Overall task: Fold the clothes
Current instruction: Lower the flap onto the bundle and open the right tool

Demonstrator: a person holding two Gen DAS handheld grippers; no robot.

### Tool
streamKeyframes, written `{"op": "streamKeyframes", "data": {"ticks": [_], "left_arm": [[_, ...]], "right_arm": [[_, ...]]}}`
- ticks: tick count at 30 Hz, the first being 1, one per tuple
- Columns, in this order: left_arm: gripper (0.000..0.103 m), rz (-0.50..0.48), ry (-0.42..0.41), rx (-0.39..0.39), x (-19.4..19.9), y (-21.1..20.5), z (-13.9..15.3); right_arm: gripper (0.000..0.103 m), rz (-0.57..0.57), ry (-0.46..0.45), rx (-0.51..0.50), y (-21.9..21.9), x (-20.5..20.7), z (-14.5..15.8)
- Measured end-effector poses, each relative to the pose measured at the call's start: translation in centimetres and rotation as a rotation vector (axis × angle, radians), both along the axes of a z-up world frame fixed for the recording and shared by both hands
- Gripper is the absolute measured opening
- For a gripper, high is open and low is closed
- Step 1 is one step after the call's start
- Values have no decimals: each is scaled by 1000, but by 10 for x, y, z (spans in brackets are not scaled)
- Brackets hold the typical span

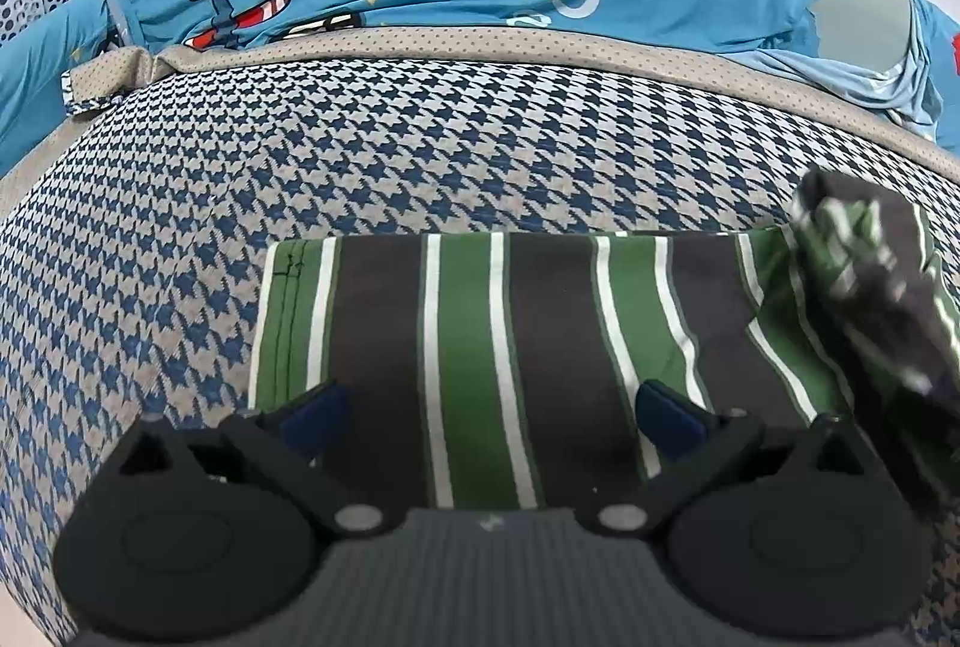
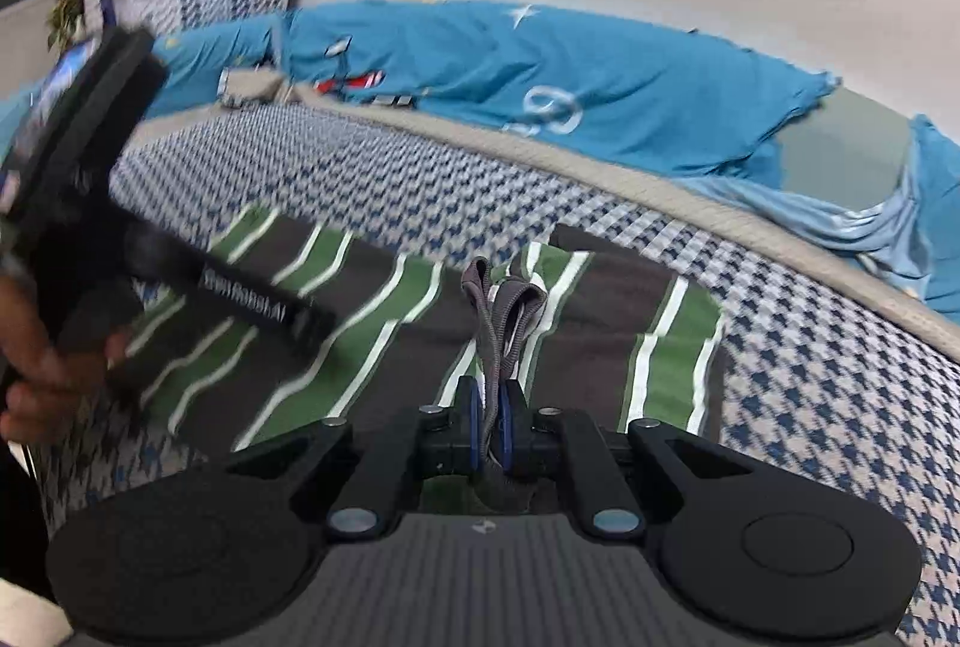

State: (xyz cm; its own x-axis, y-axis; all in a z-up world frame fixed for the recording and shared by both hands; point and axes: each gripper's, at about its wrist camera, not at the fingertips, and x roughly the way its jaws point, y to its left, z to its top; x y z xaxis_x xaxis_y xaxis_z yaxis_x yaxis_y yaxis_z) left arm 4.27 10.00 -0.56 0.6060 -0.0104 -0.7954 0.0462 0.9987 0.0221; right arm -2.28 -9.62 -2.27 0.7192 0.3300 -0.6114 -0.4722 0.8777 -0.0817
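Striped green-and-charcoal garment [image 1: 498,347] is lying flat on the houndstooth bedcover [image 1: 300,167].
Right gripper [image 2: 489,407] is pinching its grey ribbed edge [image 2: 504,311] at six o'clock; left gripper [image 1: 489,410] is hovering spread wide, holding nothing, above the stripes.

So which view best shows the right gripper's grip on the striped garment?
The right wrist view: the right gripper is pinched shut on the striped garment. The left wrist view shows only a blurred lifted fold, not the gripper.
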Motion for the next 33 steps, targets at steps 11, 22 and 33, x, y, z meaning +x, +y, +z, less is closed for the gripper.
{"op": "streamKeyframes", "data": {"ticks": [11,22,33], "left_arm": [[103,17,-13,-23,1,6,4],[103,-5,-51,-93,5,-13,15],[103,-46,-85,-121,15,-47,13]], "right_arm": [[25,33,51,60,-9,0,9],[26,-155,-4,73,-43,8,22],[26,-160,15,50,-54,12,12]]}}
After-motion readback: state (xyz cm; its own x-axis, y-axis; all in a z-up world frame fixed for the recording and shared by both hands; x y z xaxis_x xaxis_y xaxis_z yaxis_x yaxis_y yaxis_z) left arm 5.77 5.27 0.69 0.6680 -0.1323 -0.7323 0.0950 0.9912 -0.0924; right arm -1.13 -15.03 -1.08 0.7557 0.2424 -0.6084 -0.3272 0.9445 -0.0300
